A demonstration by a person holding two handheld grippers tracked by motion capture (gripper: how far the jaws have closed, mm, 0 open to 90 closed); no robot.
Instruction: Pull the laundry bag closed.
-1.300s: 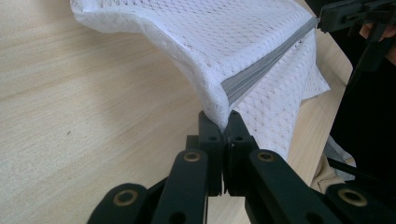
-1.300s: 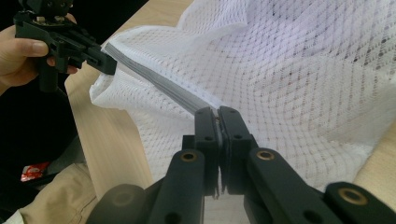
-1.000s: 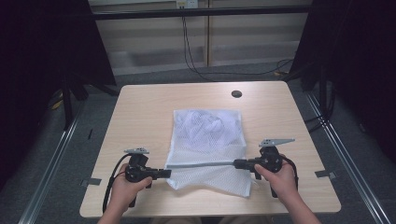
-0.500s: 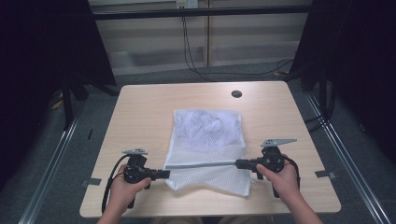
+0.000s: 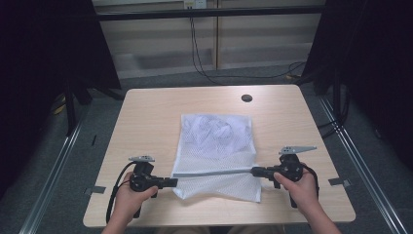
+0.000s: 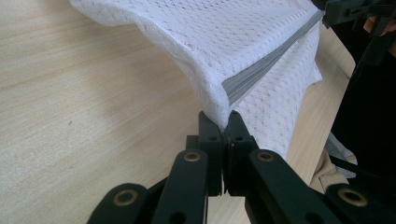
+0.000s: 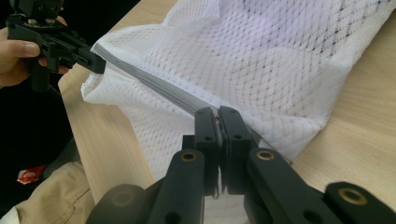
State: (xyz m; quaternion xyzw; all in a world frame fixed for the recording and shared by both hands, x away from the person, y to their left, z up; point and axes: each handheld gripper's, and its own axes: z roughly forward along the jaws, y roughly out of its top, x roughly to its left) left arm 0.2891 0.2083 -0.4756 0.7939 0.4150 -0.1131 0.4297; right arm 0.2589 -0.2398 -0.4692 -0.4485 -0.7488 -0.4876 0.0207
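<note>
The white mesh bag (image 5: 216, 146) lies mid-table, its near part lifted; left gripper (image 5: 174, 182) pinches the grey zipper strip (image 5: 214, 172) at its left end, right gripper (image 5: 253, 170) pinches its right end, strip taut between them

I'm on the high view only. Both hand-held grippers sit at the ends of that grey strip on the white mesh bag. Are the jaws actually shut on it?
Observer: Yes. In the left gripper view the left hand-held gripper has its jaws shut on the mesh bag right at the end of the grey strip.
Operator: And the right one?
Observer: The right hand-held gripper is shut on the strip's other end, seen in the right gripper view.
Operator: Is the strip lying on the table?
Observer: No. In the left gripper view the held edge arches up clear of the table, and the mesh hangs down from it.
</note>
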